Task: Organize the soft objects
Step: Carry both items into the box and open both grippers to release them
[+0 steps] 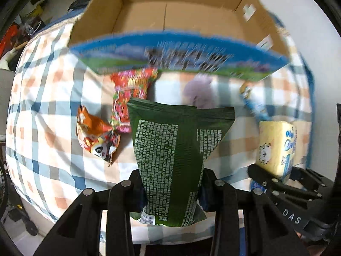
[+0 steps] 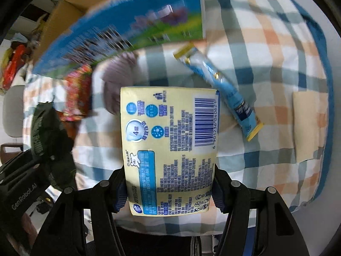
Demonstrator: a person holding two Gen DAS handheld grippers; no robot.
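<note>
Both grippers are loaded, left gripper [image 1: 172, 189] clamped on the green pouch [image 1: 177, 149] and right gripper [image 2: 168, 189] pinching the yellow tissue pack [image 2: 170, 140], so I'd lift both clear over the cardboard box [image 1: 181, 19] rim before letting go.

Checked bedcover [image 1: 53, 89], beige chair [image 2: 12, 111] — background clutter [image 1: 32, 10]

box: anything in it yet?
Looks empty: the left wrist view shows the box open-topped, bare cardboard floor. Its near strip is hidden behind the front wall.
</note>
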